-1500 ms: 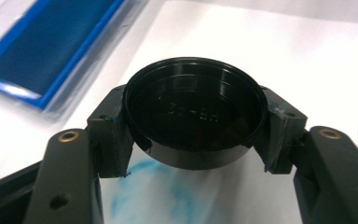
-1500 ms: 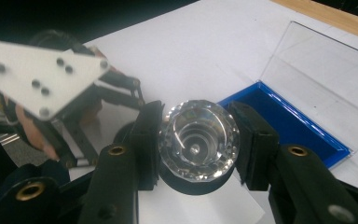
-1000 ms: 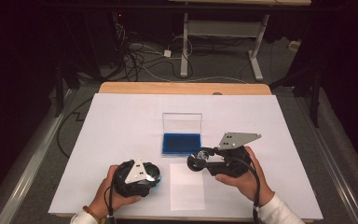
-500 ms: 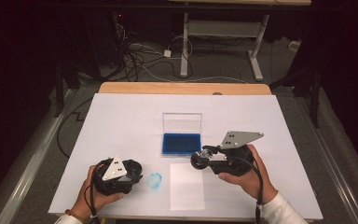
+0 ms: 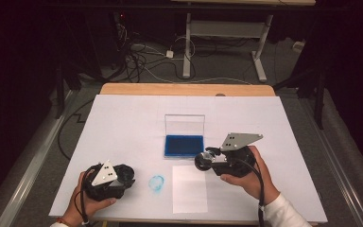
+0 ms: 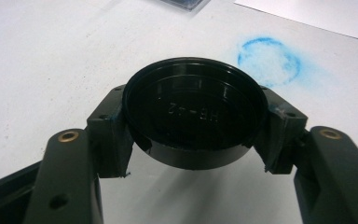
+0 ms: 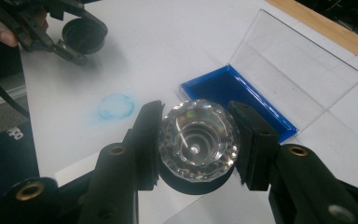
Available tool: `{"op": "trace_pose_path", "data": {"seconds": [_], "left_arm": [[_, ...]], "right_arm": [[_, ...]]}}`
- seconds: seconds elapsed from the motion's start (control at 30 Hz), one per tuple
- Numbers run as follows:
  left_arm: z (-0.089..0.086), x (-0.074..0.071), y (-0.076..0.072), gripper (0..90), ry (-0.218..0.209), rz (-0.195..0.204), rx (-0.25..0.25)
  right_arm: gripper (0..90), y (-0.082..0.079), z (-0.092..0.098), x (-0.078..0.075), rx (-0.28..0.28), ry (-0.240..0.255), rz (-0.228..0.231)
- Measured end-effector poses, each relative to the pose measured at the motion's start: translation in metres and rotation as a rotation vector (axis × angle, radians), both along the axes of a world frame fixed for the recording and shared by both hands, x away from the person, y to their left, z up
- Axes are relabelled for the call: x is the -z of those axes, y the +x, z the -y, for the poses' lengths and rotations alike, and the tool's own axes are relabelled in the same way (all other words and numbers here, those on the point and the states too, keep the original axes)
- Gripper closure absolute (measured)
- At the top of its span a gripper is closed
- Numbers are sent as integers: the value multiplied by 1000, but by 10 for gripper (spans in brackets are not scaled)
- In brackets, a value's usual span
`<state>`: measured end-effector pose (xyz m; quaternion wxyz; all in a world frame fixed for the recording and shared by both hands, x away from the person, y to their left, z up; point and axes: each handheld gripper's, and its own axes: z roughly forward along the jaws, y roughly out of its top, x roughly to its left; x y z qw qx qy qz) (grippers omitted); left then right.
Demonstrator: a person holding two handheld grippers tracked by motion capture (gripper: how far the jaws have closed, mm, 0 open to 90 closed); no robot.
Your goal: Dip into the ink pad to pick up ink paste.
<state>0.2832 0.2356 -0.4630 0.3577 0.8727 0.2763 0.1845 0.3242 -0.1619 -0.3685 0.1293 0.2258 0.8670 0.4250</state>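
- One container is sitting near the middle of the white tabletop (image 5: pixel 123 123): a blue ink pad case (image 5: pixel 184 146) with its clear hinged lid (image 5: pixel 185 125) standing open at the 12 o'clock side. The blue pad is filling its tray; nothing else is lying in it.
- One round blue ink print (image 5: pixel 156 183) is marking the tabletop at about 7 o'clock from the case, its ring darker than its smudged inside.
- One blank white paper sheet (image 5: pixel 189 189) is lying flat at 6 o'clock from the case, just beside the print on its 3 o'clock side.
- Two tools are working, one in each hand.
- The left tool (image 6: pixel 193 140) is clenching one round black cap (image 6: pixel 195 122), its jaws pressing the rim from both sides. The cap is shallow and glossy, with raised lettering inside, its hollow facing the camera in the left gripper view. It is hanging above the tabletop at 9 o'clock from the print, near it but apart.
- The right tool (image 7: pixel 196 140) is grasping one stamp (image 7: pixel 196 139) with a faceted, clear crystal-like top on a black round base, the jaws gripping its sides. It is hovering at the 4 o'clock corner of the case, over the tabletop by the upper edge of the sheet.
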Motion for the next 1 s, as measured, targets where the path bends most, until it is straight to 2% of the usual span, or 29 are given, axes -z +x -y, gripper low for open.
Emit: {"op": "trace_pose_path", "data": {"seconds": [0.23, 0.27, 0.3, 0.33, 0.47, 0.67, 0.8, 1.0], "left_arm": [[0, 2, 2, 365, 2, -6, -11], [-1, 3, 2, 365, 4, -8, -12], [-1, 3, 3, 365, 7, -9, -15], [-1, 3, 3, 365, 5, -9, -14], [-1, 0, 3, 365, -9, 2, -11], [-3, 0, 1, 365, -15, 1, -19], [-3, -1, 0, 365, -21, 5, -24], [-4, 0, 0, 365, -22, 5, -24]], "right_arm": [[576, 10, 1, -1, 26, 0, -15], [576, 16, -1, -4, 36, -39, -19], [576, 16, -1, -4, 36, -39, -19], [576, 19, -1, -7, 39, -59, -22], [576, 37, -5, -22, 43, -103, -50], [576, 53, -17, -31, 55, -175, -30], [576, 65, -30, -31, 58, -232, -42], [576, 80, -48, -22, 55, -264, -67]]}}
